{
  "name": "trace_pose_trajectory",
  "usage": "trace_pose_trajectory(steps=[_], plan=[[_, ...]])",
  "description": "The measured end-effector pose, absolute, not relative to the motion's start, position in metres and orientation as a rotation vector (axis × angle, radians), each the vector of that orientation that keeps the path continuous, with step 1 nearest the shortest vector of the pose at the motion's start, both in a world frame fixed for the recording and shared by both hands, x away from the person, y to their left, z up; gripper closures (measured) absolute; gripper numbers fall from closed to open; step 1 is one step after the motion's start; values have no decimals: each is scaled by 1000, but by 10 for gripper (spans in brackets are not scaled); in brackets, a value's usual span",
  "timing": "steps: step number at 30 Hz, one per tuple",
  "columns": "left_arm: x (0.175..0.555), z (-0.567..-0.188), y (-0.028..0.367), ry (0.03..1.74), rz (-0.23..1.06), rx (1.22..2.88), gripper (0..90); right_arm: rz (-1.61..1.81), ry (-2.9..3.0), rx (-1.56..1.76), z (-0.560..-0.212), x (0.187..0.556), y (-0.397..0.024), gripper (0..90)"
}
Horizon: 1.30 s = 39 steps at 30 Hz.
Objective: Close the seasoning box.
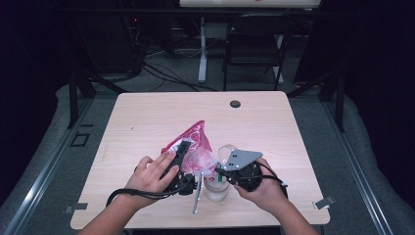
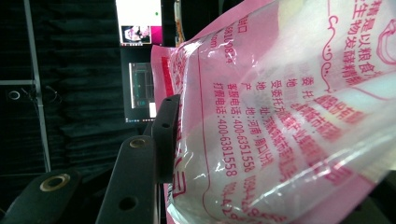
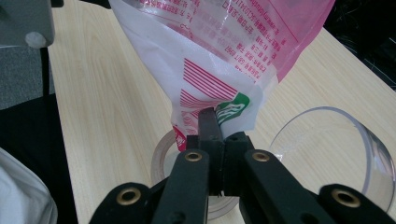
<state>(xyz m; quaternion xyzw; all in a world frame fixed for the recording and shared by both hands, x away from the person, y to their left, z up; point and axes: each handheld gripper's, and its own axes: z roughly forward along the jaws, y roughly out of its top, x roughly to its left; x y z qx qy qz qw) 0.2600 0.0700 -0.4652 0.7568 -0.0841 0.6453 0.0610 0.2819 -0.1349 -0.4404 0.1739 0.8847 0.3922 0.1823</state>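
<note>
A pink and white printed plastic bag [image 1: 195,142] with white powder inside is held tilted above the table's front middle. My left gripper [image 1: 182,149] is shut on its upper side; one finger [image 2: 166,133] presses the film and the other is hidden behind the bag [image 2: 280,116]. My right gripper [image 1: 219,170], with its grey plate on top, is shut on the bag's lower corner [image 3: 224,100], its tips [image 3: 215,126] pinched together. Right under that corner stands a clear jar [image 1: 216,190], whose round mouth [image 3: 161,163] shows beneath the jaws.
A clear empty cup [image 1: 227,151] lies on its side just right of the bag [image 3: 327,149]. A thin metal utensil [image 1: 197,196] rests by the jar. A black grommet [image 1: 235,104] sits at the wooden table's [image 1: 147,117] far edge, a chair [image 1: 254,44] behind.
</note>
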Motion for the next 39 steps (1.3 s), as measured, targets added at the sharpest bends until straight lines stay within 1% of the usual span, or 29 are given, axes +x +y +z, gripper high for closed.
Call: trace_pose_trajectory(steps=[14, 17, 26, 27, 29, 33, 39], plan=[[261, -466, 69, -258, 1933, 2286, 608, 1097, 2499, 500, -442, 283, -136, 900], [261, -465, 68, -277, 1947, 2280, 608, 1099, 2498, 502, -442, 283, -136, 900], [259, -466, 69, -270, 1914, 2310, 611, 1094, 2490, 512, -441, 282, -137, 900], [258, -465, 69, -281, 1931, 2302, 612, 1101, 2491, 511, -441, 282, -136, 900], [257, -463, 70, -261, 1919, 2329, 612, 1104, 2486, 507, -439, 281, -136, 900], [257, -461, 71, -284, 1935, 2307, 615, 1100, 2475, 505, -436, 280, -135, 900], [256, -461, 70, -283, 1921, 2338, 620, 1095, 2465, 501, -434, 279, -133, 900]])
